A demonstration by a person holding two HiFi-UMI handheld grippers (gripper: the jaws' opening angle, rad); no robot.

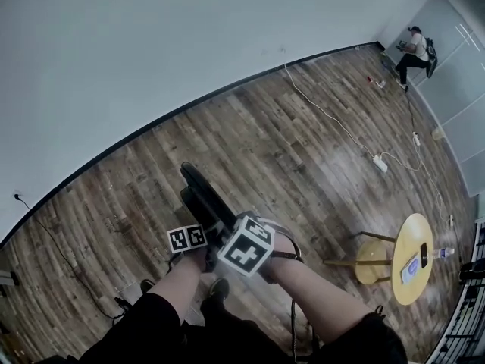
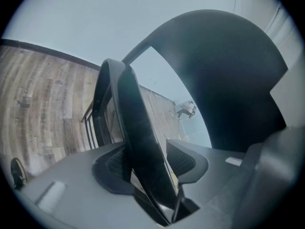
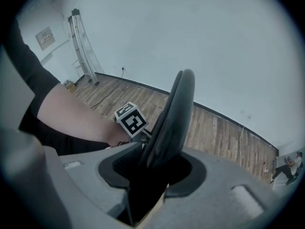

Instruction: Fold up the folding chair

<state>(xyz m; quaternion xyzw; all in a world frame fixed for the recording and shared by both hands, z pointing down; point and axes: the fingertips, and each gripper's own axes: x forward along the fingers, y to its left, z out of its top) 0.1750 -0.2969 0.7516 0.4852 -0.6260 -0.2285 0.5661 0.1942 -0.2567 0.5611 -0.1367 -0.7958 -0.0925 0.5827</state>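
My left claw (image 2: 150,165) and right claw (image 3: 155,168) each pinch the black chair (image 1: 201,194) over the wooden floor (image 1: 303,150).

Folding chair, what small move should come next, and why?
Probably press the panels of the folding chair together: the left gripper view shows a wedge of wall between them, so it likely isn't flat yet. The right tongs grip its edge.
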